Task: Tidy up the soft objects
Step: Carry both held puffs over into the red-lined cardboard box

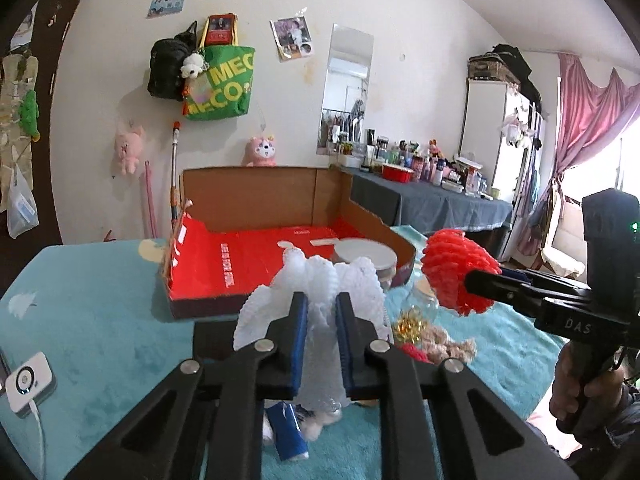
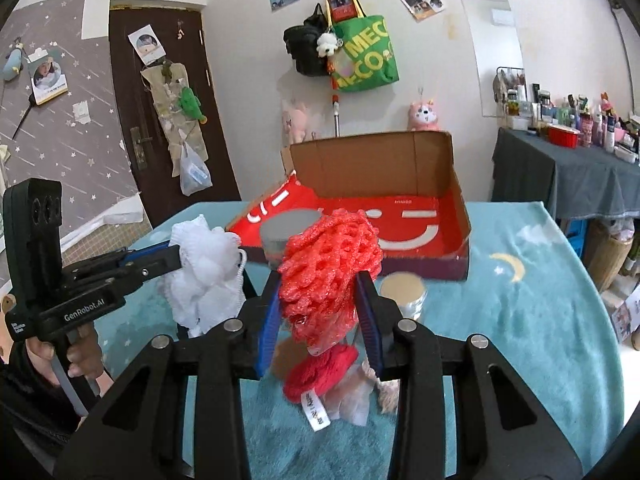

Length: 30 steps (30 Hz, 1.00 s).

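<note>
The green tote bag [image 2: 366,60] on the wall carried large pale letters — "MEC" above "ECO", the rest cut off by its folds. The left gripper [image 2: 176,258] bore "GenRobot.AI" along its side; the right gripper [image 1: 472,278] showed "DAS". White print on the red box [image 1: 256,264] and the tag on the red knitted piece [image 2: 320,368] was too small to read.

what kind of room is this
Most likely a lived-in bedroom or small studio: plush toys and a green tote bag hang on the wall, a side table is crowded with cosmetics bottles, and pink curtains frame the window.
</note>
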Each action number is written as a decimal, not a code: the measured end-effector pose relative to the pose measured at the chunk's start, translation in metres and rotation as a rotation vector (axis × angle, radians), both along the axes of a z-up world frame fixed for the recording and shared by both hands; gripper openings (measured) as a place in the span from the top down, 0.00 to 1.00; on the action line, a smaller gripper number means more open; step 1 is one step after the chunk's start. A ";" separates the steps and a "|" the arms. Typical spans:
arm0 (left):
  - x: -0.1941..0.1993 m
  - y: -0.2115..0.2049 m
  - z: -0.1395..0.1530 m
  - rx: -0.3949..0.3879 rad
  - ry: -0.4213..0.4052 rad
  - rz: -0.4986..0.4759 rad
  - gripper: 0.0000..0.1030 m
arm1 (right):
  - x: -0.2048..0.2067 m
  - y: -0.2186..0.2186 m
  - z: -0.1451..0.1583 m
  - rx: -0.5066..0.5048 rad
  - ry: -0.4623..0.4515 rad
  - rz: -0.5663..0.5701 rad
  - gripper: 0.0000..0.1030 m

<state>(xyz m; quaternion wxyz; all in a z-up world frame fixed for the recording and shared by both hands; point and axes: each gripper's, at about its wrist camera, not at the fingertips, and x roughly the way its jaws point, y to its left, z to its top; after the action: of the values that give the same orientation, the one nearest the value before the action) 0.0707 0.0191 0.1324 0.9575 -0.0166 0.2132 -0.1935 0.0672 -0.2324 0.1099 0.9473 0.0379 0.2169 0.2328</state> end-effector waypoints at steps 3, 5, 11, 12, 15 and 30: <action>0.003 0.003 0.008 -0.006 -0.013 -0.001 0.86 | 0.003 -0.003 0.009 -0.004 -0.024 -0.006 0.67; 0.006 0.005 0.013 0.000 -0.022 0.007 0.86 | 0.006 -0.004 0.015 -0.007 -0.037 -0.006 0.67; 0.020 0.010 0.031 0.010 -0.056 0.019 0.87 | 0.024 -0.007 0.033 -0.027 -0.063 0.009 0.67; 0.023 0.010 0.033 0.014 -0.060 0.016 0.87 | 0.030 -0.007 0.036 -0.033 -0.061 0.016 0.67; 0.036 0.010 0.041 0.021 -0.063 0.003 0.87 | 0.045 -0.007 0.044 -0.052 -0.055 0.032 0.67; 0.141 -0.002 0.069 0.107 0.033 -0.108 0.87 | 0.167 0.018 0.066 -0.207 0.061 0.157 0.67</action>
<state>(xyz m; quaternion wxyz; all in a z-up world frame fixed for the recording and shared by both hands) 0.2119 0.0171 0.2017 0.9415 0.0427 0.2396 -0.2330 0.2338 -0.2146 0.1764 0.9181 -0.0702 0.2706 0.2811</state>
